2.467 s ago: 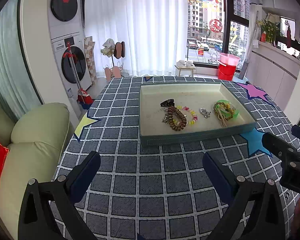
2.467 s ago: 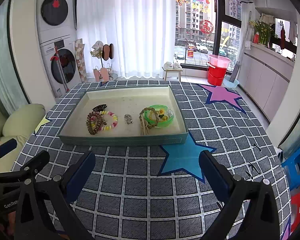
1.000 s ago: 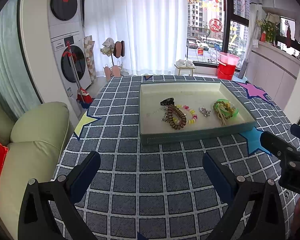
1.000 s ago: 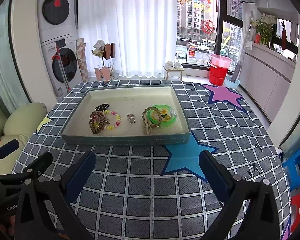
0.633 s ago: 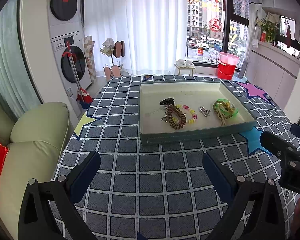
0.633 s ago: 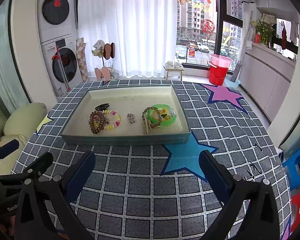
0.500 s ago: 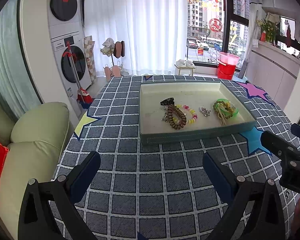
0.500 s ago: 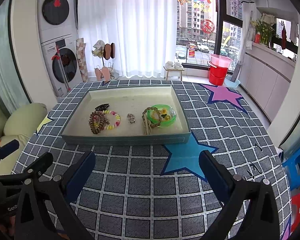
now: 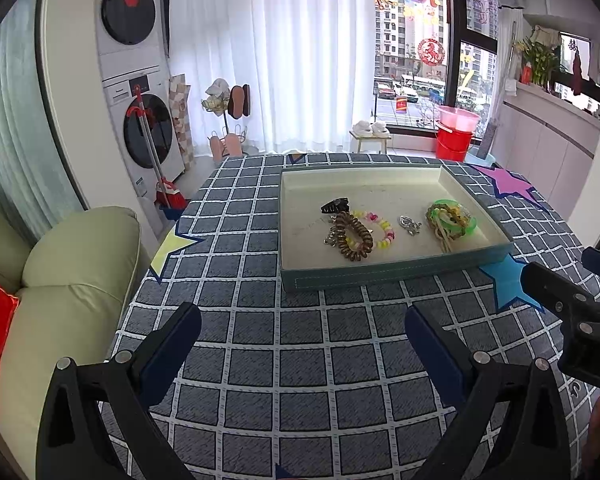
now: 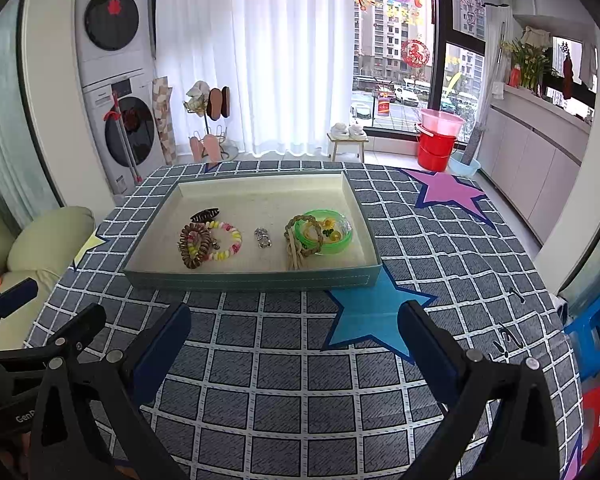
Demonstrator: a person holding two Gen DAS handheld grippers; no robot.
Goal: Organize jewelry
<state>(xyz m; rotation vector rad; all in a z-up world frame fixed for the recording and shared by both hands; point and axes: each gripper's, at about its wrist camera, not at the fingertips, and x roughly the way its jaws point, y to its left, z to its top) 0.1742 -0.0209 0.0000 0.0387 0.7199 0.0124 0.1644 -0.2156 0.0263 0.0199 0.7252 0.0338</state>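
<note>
A shallow teal tray [image 9: 384, 274] [image 10: 252, 280] with a cream floor lies on the checked tablecloth. In it lie a black hair claw [image 9: 334, 205] [image 10: 205, 214], a brown spiral hair tie [image 9: 354, 236] [image 10: 194, 245], a coloured bead bracelet [image 9: 382, 232] [image 10: 228, 240], a small silver piece [image 9: 410, 225] [image 10: 263, 237], a woven brown loop [image 10: 300, 240] and a green round case [image 9: 458, 218] [image 10: 328, 233]. My left gripper [image 9: 302, 330] and right gripper [image 10: 294, 326] hover open and empty over the cloth, short of the tray's near wall.
The tablecloth carries a blue star [image 10: 374, 314], a purple star [image 10: 448, 192] and a yellow star [image 9: 168, 246]. A pale green sofa [image 9: 68, 272] with a red cushion stands left of the table. Stacked washing machines, a red bucket [image 10: 436, 142] and a stool lie beyond.
Both grippers stay open and nearly still. Since 2.5 s ago the views have shifted very slightly; nothing in the tray has moved.
</note>
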